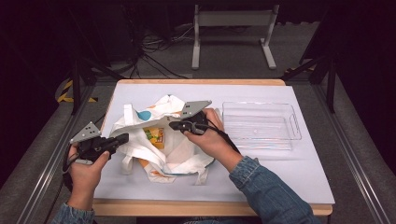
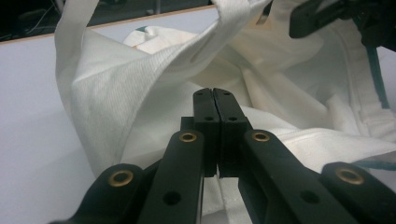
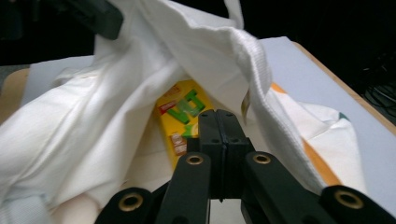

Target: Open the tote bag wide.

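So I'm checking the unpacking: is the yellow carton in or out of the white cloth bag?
In: the yellow carton lies inside the white cloth bag's open mouth.

on the table (image 1: 299, 177): one white cloth tote bag (image 1: 140, 149) with orange and teal print, and one yellow carton (image 1: 155, 136) inside it. one clear plastic tray (image 1: 293, 122) lay beside the bag. two handheld grippers were counted: left gripper (image 1: 122, 138), right gripper (image 1: 173, 125). two hands were present, one per gripper.
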Motion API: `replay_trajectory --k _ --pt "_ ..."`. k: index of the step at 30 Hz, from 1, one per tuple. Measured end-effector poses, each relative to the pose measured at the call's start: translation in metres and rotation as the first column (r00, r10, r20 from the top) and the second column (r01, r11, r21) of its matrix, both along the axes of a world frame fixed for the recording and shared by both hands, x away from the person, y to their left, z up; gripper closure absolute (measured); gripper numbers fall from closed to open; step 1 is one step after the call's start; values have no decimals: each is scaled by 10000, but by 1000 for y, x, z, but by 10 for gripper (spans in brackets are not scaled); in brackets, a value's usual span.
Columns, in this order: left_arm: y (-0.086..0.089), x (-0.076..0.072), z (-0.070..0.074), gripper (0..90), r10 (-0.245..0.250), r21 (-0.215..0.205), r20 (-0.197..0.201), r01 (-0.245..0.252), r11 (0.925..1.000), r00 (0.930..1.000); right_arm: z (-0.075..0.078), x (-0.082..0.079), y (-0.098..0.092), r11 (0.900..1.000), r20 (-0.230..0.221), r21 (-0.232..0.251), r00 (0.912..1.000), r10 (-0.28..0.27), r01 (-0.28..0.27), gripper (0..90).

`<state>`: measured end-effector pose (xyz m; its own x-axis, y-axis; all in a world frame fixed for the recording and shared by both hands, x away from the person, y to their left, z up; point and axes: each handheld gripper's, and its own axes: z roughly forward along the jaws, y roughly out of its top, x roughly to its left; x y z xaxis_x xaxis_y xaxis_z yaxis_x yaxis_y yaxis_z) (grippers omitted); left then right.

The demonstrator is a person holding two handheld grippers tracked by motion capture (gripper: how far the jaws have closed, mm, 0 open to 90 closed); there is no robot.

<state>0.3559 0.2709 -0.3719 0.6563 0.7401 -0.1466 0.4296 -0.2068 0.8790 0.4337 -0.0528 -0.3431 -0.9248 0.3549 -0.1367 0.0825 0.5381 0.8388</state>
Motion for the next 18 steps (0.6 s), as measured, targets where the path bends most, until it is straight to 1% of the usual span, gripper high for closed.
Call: replay_trajectory --k 1,2,3,4,6,7,8,9,10,12,14,15,18 --pt "0 1 -1 891 7 19 1 -7 10000 10000 0 4 1 9999 8 43 10000 -93 93 900" --pt "0 2 -2 891 24 25 -77 -24 10000 10000 0 11 1 9994 10 158 9995 -309 309 900" --pt "0 2 -2 891 24 25 -77 -24 10000 10000 0 11 1 9994 10 158 9995 -309 309 900" --pt "0 3 -3 891 20 63 -100 -20 10000 9999 0 16 2 9978 -3 312 9983 -578 578 900" --pt "0 3 -4 892 0 88 -122 1 10000 9999 -1 23 3 9948 27 474 9959 -899 897 900" --pt "0 3 -4 892 3 83 -157 -2 10000 9999 -1 23 3 9948 27 474 9959 -899 897 900" --pt "0 4 -5 892 12 144 -142 -10 9999 9999 -1 26 3 9925 -7 572 9942 -1079 1077 900" --pt "-1 4 -5 892 17 123 -161 -15 9999 9999 0 33 5 9878 -73 682 9902 -1398 1399 900" --pt "-1 4 -5 892 23 115 -176 -21 9999 9998 0 33 5 9878 -73 682 9902 -1398 1399 900" --pt "0 4 -5 893 29 130 -110 -28 9999 9999 1 43 7 9808 -89 659 9830 -1835 1837 900" --pt "0 4 -5 893 40 92 -125 -39 10000 9999 1 45 8 9798 -121 624 9818 -1895 1899 900" --pt "1 3 -5 893 40 57 -128 -39 10000 9999 0 49 10 9775 -113 534 9789 -2039 2042 900" --pt "2 3 -5 893 51 50 -142 -51 10000 9999 0 53 10 9759 -121 513 9773 -2117 2120 900"
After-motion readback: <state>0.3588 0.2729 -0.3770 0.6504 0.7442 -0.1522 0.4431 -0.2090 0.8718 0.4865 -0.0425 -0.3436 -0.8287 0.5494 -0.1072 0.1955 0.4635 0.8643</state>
